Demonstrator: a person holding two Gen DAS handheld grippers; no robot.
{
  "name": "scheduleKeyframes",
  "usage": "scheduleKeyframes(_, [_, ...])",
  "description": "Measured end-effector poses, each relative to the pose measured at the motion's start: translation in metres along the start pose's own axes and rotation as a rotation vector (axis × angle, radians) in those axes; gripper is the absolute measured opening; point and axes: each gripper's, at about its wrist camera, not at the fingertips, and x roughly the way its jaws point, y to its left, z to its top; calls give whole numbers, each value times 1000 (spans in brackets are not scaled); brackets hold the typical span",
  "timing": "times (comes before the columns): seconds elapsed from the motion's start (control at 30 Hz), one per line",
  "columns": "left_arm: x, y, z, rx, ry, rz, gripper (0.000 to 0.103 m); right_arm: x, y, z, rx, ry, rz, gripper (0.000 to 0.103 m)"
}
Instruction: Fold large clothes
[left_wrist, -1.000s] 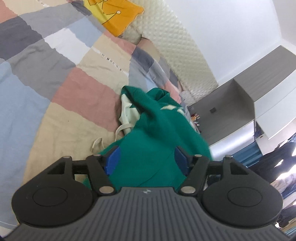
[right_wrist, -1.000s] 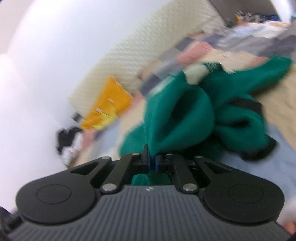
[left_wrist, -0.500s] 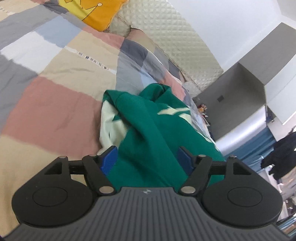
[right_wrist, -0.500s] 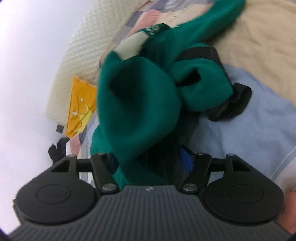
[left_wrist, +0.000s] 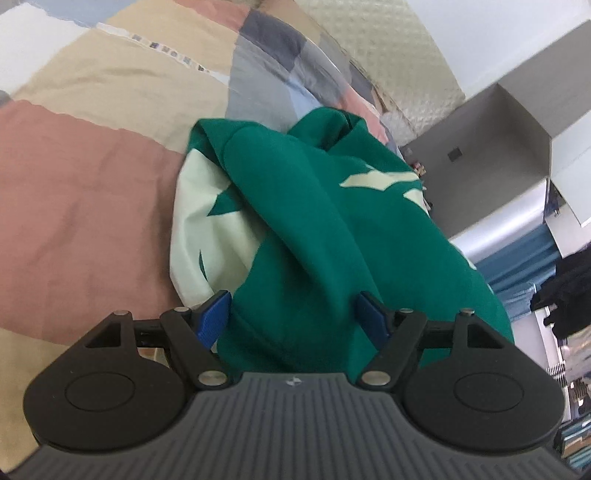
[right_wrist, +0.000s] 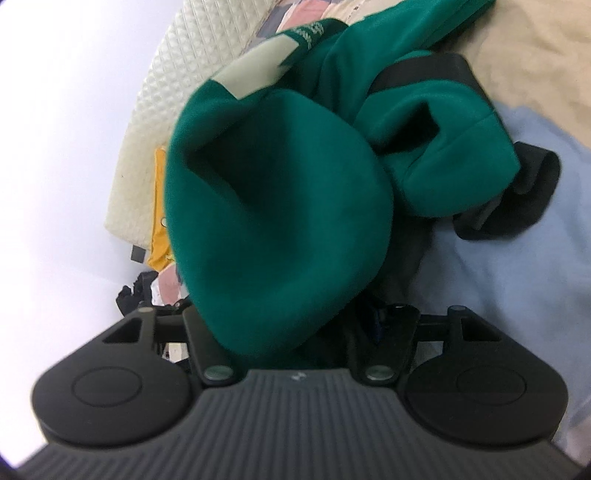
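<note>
A large green sweatshirt (left_wrist: 314, 229) with pale cream patches lies bunched on the patchwork bedspread (left_wrist: 85, 206). My left gripper (left_wrist: 294, 317) is low over its near end. The jaws stand wide, and a thick fold of green cloth fills the gap without being squeezed. In the right wrist view the same sweatshirt (right_wrist: 280, 206) bulges over my right gripper (right_wrist: 291, 325) and hides the left finger. Those jaws stand apart and are closing, with loose cloth between them. A black cuff or hem (right_wrist: 517, 199) trails off to the right.
A quilted cream headboard (left_wrist: 399, 66) runs along the far side of the bed, and a yellow pillow (right_wrist: 160, 236) lies against it. Beyond the bed are a grey wardrobe (left_wrist: 491, 133), a blue curtain (left_wrist: 517, 258) and dark hanging clothes (left_wrist: 569, 288).
My right gripper went from shut on green cloth to jaws apart, rolling and sinking. My left gripper moved in closer over the sweatshirt, jaws still wide.
</note>
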Motion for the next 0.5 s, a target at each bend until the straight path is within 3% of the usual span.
scheduleKeyframes(0.13, [7, -3, -3, 18, 65, 1, 61, 3, 0, -2, -13, 19, -5, 58])
scheduleKeyframes(0.23, [5, -11, -6, 47, 109, -8, 44, 1, 2, -2, -30, 15, -7, 45])
scheduleKeyframes(0.3, [0, -18, -9, 68, 133, -41, 33, -2, 5, -3, -48, 12, -11, 29])
scheduleKeyframes(0.4, [-20, -34, -13, 81, 93, -52, 25, -7, 12, -5, -90, -5, -3, 14])
scheduleKeyframes(0.5, [-45, -47, -11, 64, 36, -89, 24, -25, 28, -8, -180, -76, 61, 12])
